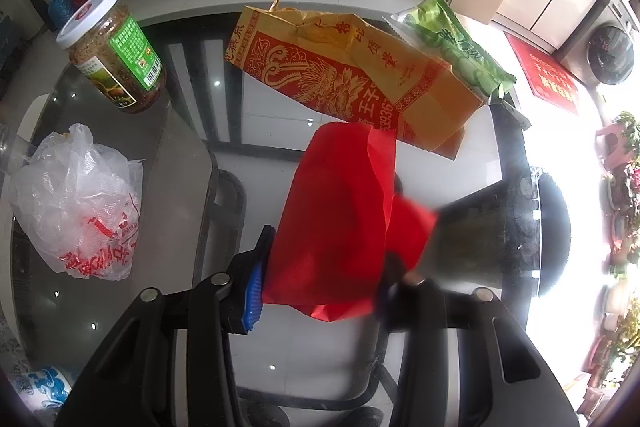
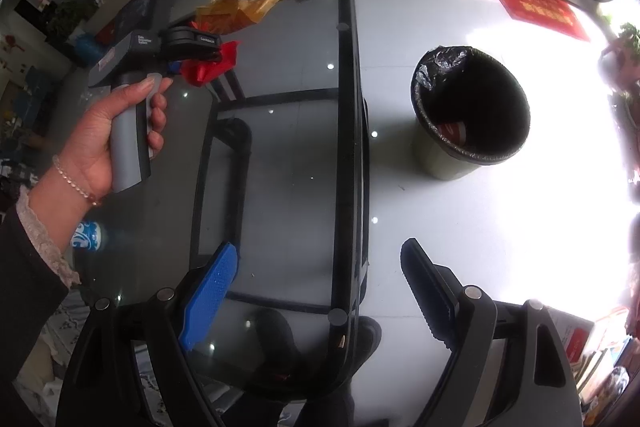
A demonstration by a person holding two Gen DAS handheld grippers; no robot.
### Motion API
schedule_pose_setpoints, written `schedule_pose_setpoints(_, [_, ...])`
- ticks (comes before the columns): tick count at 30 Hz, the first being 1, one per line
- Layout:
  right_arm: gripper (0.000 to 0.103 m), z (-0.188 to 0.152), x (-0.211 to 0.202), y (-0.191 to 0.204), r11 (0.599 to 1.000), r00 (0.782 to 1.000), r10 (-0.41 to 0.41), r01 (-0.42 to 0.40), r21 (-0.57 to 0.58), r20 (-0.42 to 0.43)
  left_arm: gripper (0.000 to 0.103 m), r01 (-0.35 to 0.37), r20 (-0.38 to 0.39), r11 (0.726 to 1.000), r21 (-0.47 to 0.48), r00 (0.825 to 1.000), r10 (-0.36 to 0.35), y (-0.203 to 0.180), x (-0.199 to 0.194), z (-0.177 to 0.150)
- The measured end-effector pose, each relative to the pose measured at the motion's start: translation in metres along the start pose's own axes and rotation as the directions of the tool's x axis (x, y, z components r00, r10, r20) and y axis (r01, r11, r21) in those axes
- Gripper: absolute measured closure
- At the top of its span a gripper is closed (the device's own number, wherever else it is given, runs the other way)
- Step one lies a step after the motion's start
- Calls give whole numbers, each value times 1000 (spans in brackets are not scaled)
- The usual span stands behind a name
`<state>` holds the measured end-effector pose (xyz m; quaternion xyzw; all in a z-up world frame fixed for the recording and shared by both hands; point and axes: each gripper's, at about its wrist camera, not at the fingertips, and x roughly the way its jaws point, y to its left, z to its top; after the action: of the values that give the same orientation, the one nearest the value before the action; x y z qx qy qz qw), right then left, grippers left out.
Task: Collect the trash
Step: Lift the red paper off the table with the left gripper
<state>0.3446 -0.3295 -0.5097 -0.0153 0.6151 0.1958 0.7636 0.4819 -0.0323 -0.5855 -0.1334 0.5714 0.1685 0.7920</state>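
The left tool (image 1: 320,275) is clamped on a piece of red paper (image 1: 340,219), its blue pad (image 1: 253,291) pressed against one side of the sheet and the other finger hidden behind a blurred fold. The paper hangs in the grip above the glass table (image 1: 176,155). From the right wrist view the same red paper (image 2: 212,65) shows at the tip of the left tool (image 2: 192,55), whose grey handle is held by the person's left hand (image 2: 116,131), a bead bracelet on the wrist and a dark sleeve with a lace cuff behind it.

The right tool (image 2: 316,291) stands released — its blue pads (image 2: 212,291) wide apart with nothing between them — over the near edge of the glass table (image 2: 344,147).

Further along the table, just beyond the red paper, lies a crumpled yellow paper bag (image 1: 352,75) printed in red, and past it, touching its far end, a green snack wrapper (image 1: 460,43). To the left stand a jar with a white lid (image 1: 114,55) and, nearer, a crumpled clear plastic bag (image 1: 80,203) with red print.

On the floor beside the table stands a round bin (image 2: 472,111) lined with a black bag, a red-and-white scrap visible inside. Beyond it, a red doormat (image 2: 536,7) lies on the pale tiles.
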Motion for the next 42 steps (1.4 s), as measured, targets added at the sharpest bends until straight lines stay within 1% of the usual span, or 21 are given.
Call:
schedule_pose_setpoints(9, [22,2,-8,0,1000,1000,-6,6,8,21,60,2,39,1000,31,999,-3,-14,-18,9])
schedule_pose_setpoints(17, [22,-3,-12,2,1000,1000,-4,4,12,29,60,6,62,998,60,998,-10,-26,-32,13])
schedule_pose_setpoints(42, [22,-11,-24,-10,999,998,-13,11,48,55,60,29,83,993,113,996,-39,-61,-55,15])
